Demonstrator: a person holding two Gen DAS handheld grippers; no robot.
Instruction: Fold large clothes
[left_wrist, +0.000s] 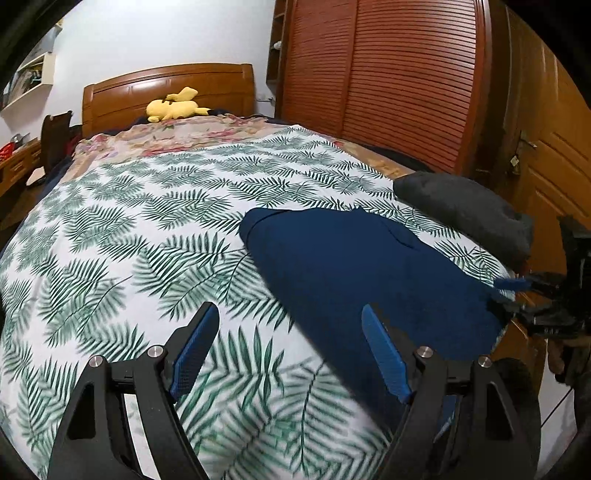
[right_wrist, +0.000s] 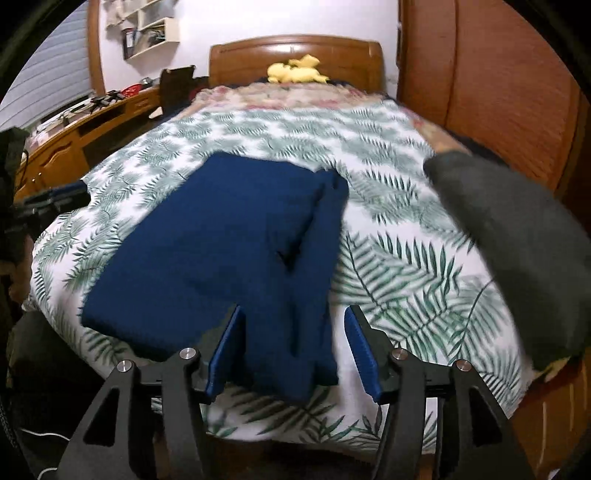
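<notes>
On bed's near edge: navy garment (right_wrist: 221, 258) | left gripper (left_wrist: 291, 350) agape, empty | right gripper (right_wrist: 291, 350) parted, straddling hem

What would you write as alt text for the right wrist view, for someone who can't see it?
A folded dark blue garment lies on a fern-print bedspread, its near end between the open blue-padded fingers of the right gripper, which do not press it. A dark grey garment lies to the right; a yellow plush toy sits by the wooden headboard.

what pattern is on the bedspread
Green fern leaves on white, on the bedspread; clearest in the left wrist view.
</notes>
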